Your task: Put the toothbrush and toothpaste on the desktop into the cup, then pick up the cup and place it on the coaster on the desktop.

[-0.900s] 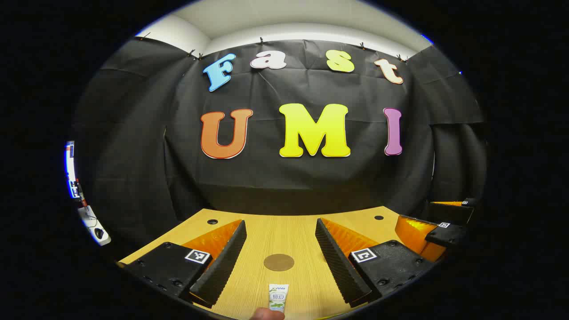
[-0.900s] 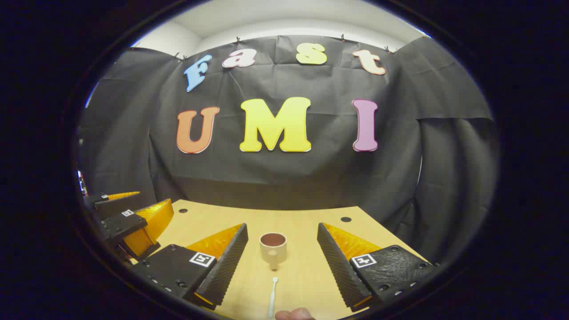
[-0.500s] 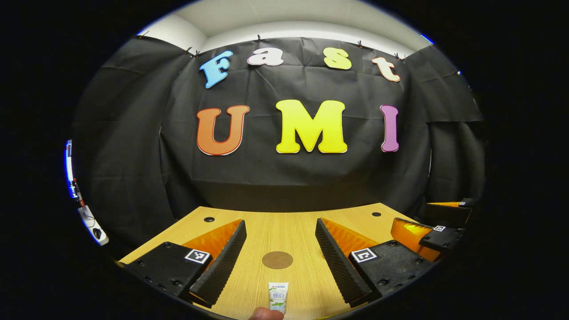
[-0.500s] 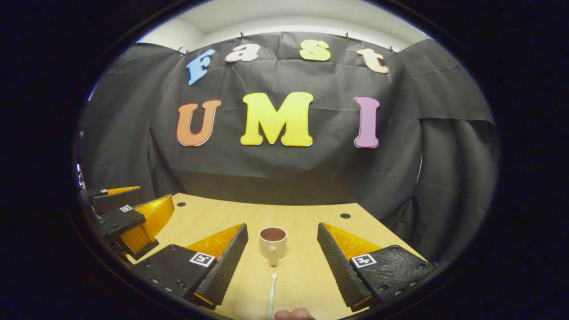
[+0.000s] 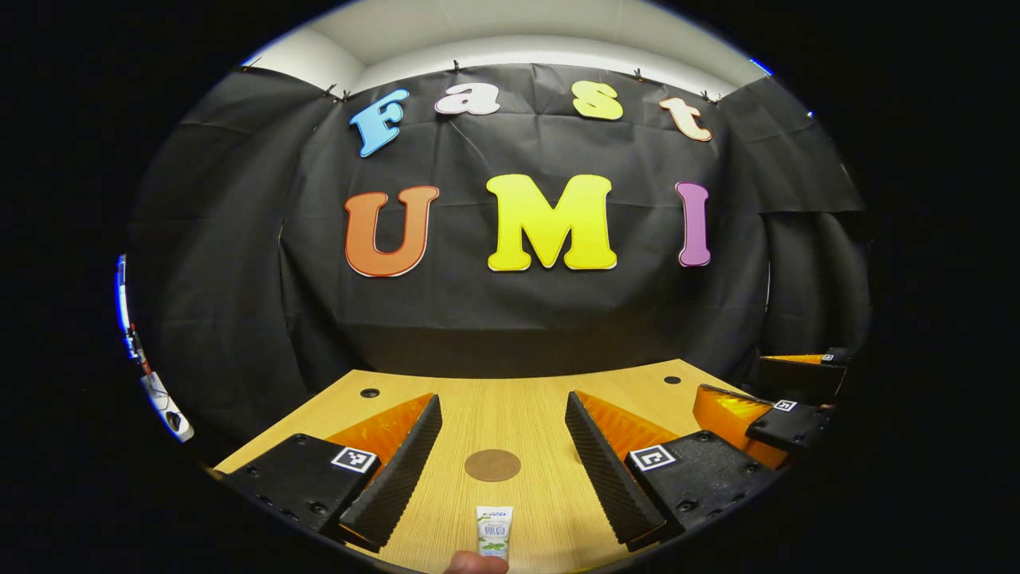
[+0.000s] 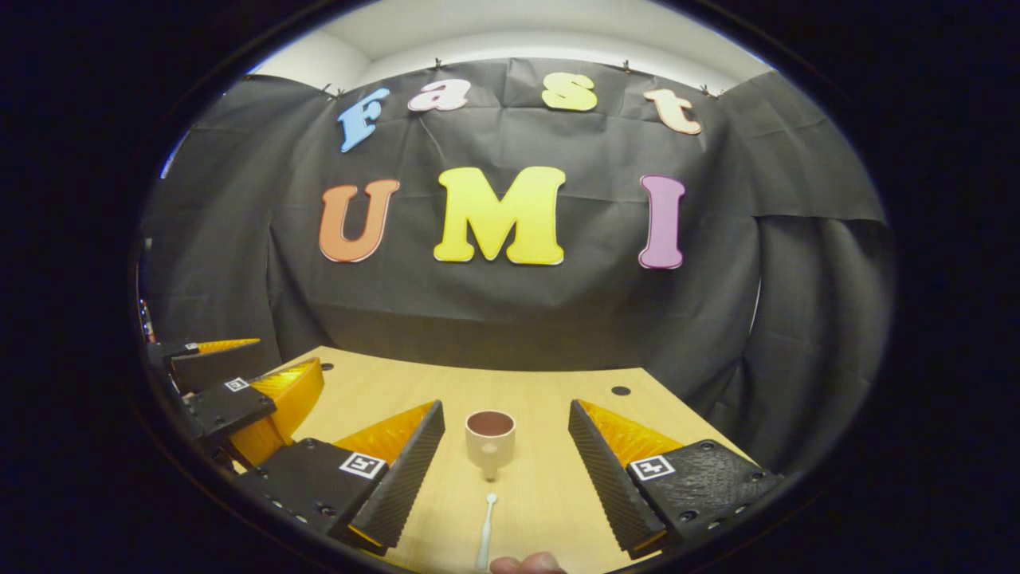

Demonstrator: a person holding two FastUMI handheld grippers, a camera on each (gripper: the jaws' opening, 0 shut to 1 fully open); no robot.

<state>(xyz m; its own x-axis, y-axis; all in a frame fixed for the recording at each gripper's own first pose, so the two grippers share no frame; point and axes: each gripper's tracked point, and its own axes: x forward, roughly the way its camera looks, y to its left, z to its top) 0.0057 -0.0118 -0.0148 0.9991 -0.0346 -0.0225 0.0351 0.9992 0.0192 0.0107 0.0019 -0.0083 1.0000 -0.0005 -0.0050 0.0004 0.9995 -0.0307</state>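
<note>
Toothpaste [image 5: 494, 532]: lies flat on the desk [image 5: 526, 406] at the near edge of the left gripper view, between the left gripper's fingers and touched by neither.
Toothbrush [image 6: 485, 532]: lies lengthwise on the desk in the right gripper view, nearest the camera, its far end pointing towards the cup; apart from both fingers.
Left gripper [image 5: 502, 422]: jaws spread wide, nothing between them but bare desk, the toothpaste and the coaster.
Right gripper [image 6: 505, 430]: jaws also spread wide and empty; the cup stands in the gap ahead.
Cup [image 6: 489, 438]: upright, empty as far as can be seen, handle turned towards the camera, just beyond the toothbrush.
Coaster [image 5: 492, 465]: flat brown disc just past the toothpaste, nothing on it.
Progress: by my reading nothing is loaded yet; both pickups are still to do.
Risk, toothbrush: thin and flat on the wood, so closing too high could miss it, or flick it into the cup and tip it.
Risk, toothpaste: a soft tube pinched near one end may sag or slip out on the way.
Risk, cup: long items leaning on the rim could topple it when lifted.
Risk, grippers: they sit close side by side and could clash over the cup.
</note>
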